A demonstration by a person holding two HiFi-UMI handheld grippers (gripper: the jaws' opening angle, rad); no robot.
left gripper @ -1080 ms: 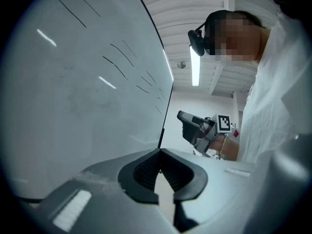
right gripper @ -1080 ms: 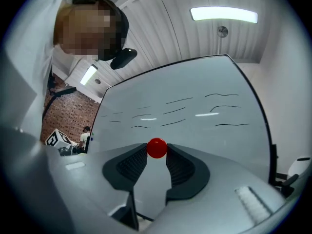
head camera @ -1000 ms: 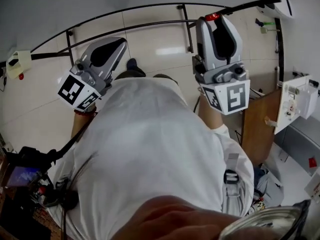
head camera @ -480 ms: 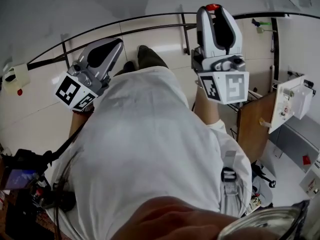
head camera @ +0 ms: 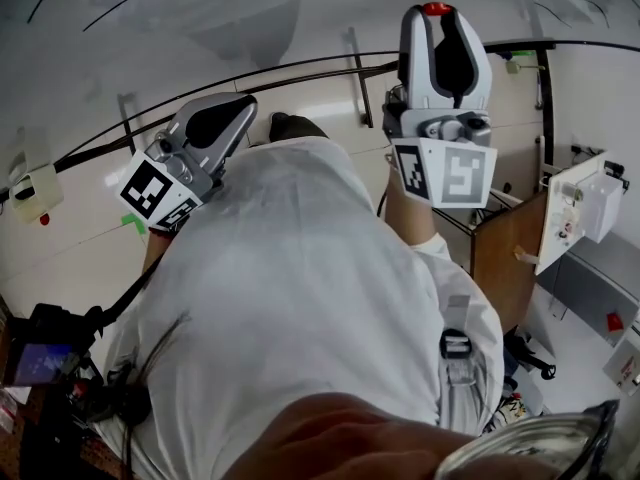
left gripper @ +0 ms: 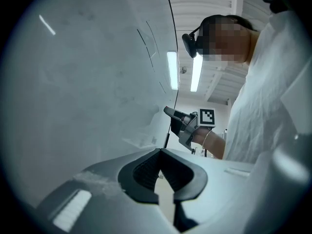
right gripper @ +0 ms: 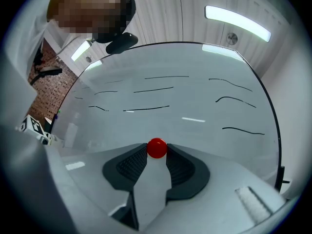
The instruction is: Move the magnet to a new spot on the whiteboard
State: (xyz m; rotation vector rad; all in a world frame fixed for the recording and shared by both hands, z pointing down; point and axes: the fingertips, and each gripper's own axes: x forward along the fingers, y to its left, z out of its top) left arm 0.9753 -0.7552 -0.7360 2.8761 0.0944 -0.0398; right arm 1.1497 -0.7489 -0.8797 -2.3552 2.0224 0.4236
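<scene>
In the head view, the person's white shirt (head camera: 300,298) fills the middle, with both grippers raised toward the whiteboard (head camera: 200,18) that arches across the top. The left gripper (head camera: 243,103) is held low at the left, its marker cube (head camera: 155,193) facing the camera. The right gripper (head camera: 435,16) reaches higher at the right, with the red magnet (head camera: 434,8) at its tip against the grey board. In the left gripper view, that gripper's jaws are pressed together at the tips with nothing between them; the whiteboard spreads to the left, and the right gripper shows beyond on the person's forearm (left gripper: 212,143), under ceiling lights (left gripper: 171,69). In the right gripper view, the jaws pinch the round red magnet between their tips, in front of the whiteboard's lower middle, below several black marker lines (right gripper: 146,108). Whether the magnet touches the board cannot be told.
</scene>
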